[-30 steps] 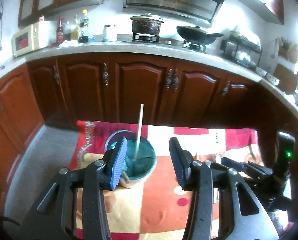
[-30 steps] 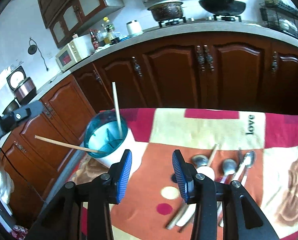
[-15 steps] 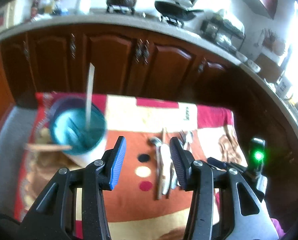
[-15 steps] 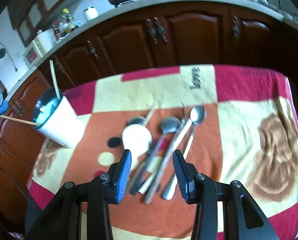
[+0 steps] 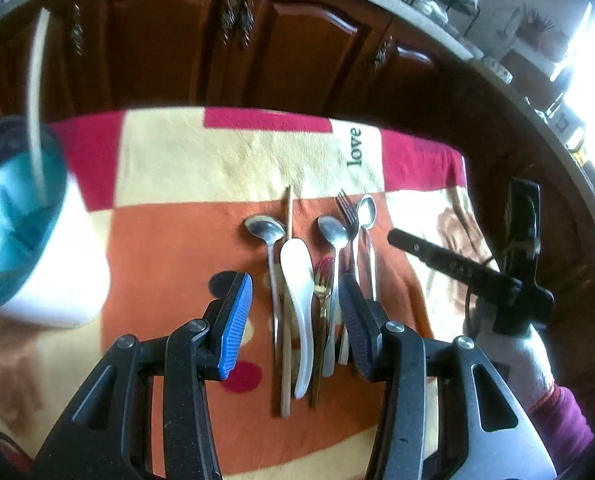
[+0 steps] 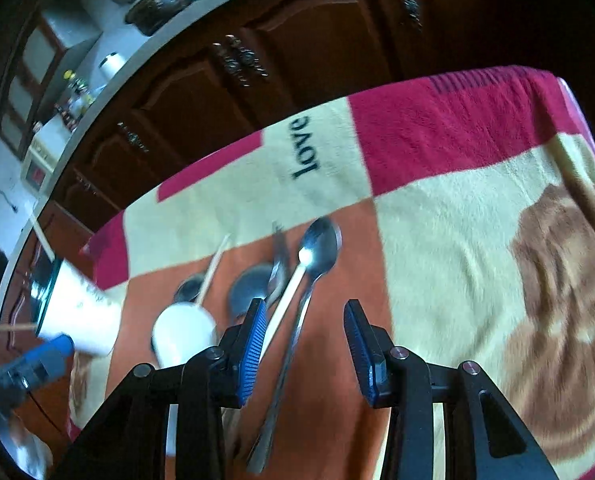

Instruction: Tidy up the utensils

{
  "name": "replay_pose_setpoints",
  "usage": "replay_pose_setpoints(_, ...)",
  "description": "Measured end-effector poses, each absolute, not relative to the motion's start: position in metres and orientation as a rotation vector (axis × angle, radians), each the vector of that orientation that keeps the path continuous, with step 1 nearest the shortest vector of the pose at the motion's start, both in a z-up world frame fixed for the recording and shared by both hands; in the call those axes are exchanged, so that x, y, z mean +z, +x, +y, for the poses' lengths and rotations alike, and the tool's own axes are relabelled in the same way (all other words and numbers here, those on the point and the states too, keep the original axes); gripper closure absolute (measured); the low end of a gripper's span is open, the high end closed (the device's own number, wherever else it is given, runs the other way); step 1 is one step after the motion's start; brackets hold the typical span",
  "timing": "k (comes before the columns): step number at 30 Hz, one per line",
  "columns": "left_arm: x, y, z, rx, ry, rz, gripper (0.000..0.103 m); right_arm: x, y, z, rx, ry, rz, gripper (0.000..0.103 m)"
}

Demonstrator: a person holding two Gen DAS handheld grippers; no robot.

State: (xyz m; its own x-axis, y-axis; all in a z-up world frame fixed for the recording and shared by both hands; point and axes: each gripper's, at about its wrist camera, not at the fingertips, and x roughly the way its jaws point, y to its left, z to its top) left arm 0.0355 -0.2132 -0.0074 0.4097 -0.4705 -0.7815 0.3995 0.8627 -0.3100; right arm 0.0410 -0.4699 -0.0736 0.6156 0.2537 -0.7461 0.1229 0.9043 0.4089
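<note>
— Both grippers have dropped toward the table since a second ago: then they faced the dark wooden cabinet doors (image 5: 201, 40), now they look steeply down at the utensils. What lies under the left gripper (image 5: 295, 320)?

— A loose row of cutlery on the fleece blanket in red, cream and orange blocks (image 5: 177, 160). From its left: a steel spoon with a round bowl (image 5: 267, 232), a thin wooden chopstick (image 5: 287, 216), a white plastic soup spoon (image 5: 299, 280), a gold-coloured fork (image 5: 322, 284), a second steel spoon (image 5: 333, 236), a steel fork (image 5: 347, 208) and a smaller steel teaspoon (image 5: 367, 210). Several handles overlap.

— And its jaws?

— Parted to a middling gap, blue ribbed pads bare, nothing between them. The cutlery shows through the gap, beyond the pads; I cannot tell if they touch anything.

— The right gripper (image 6: 303, 344)?

— Likewise partly open and empty. Through its gap runs the handle of a long steel spoon (image 6: 317, 248), with a pale stick just beside it; the picture is blurred there. In the left wrist view the right gripper appears as a black frame at the right edge, held by a hand (image 5: 517, 356) in a light glove with a magenta sleeve.

— Where do the utensils go?

— I can only say what stands there: a white holder cup with a teal compartmented inside (image 5: 37, 260), at the blanket's left side, well apart from the row. One pale stick (image 5: 35, 100) stands upright in it, and in the right wrist view another lies slanted across its rim.
</note>
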Motion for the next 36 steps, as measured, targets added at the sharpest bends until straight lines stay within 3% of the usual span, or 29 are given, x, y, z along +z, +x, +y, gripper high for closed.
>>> replay_pose_setpoints(16, -0.054, 0.090, -0.255, -0.592, -0.052, 1.105, 0.059, -0.098, 0.104, -0.493, 0.138, 0.462, 0.903, 0.065)
replay_pose_setpoints(21, -0.062, 0.092, -0.264, -0.607, 0.025, 1.125, 0.089, -0.100, 0.113, -0.484, 0.189, 0.393, 0.906, 0.078)
replay_pose_setpoints(24, -0.066, 0.092, -0.265, -0.601, 0.049, 1.127, 0.098, -0.100, 0.112, -0.479, 0.195, 0.354, 0.908, 0.081)
replay_pose_setpoints(27, -0.064, 0.092, -0.259, -0.604, 0.024, 1.125, 0.100, -0.094, 0.104, -0.480, 0.188, 0.351, 0.897, 0.100)
replay_pose_setpoints(36, -0.019, 0.063, -0.232, -0.630, -0.036, 1.028, 0.100, -0.063, 0.059, -0.490, 0.188, 0.374, 0.834, 0.101)
